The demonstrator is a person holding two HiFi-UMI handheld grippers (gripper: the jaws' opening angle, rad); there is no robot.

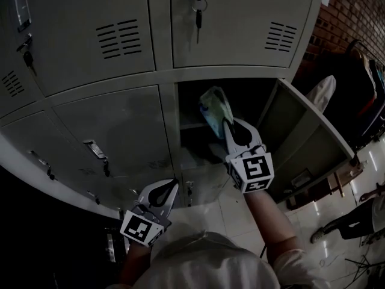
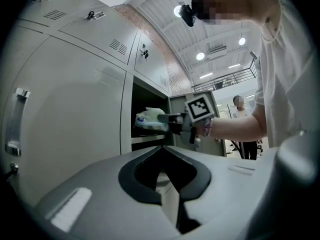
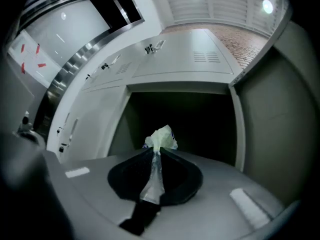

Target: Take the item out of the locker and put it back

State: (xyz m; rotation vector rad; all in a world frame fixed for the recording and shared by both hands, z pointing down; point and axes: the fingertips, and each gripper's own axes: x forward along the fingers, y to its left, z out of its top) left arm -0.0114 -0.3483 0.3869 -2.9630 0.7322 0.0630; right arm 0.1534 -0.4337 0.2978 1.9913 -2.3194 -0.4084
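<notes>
**A:** Ahead of the right tool (image 1: 228, 123), from the head view, what shows?

**B:** An open locker compartment (image 1: 252, 98). The tool's tips pinch a pale packet (image 1: 213, 110) right at its mouth. Its door (image 1: 295, 131) swings out to that tool's right. The left tool (image 1: 173, 188) sits lower and to its left, before a closed door (image 1: 114, 131), tips together, nothing in them.

**A:** And the left tool's view?

**B:** Its jaws meet at the tips, empty. Beyond them the right tool holds the packet just above the shelf (image 2: 145, 139).

**A:** The right tool's view?

**B:** Jaws clamped on the packet's thin edge. Its crumpled top sticks out past the tips, with the dark compartment straight ahead.
</notes>
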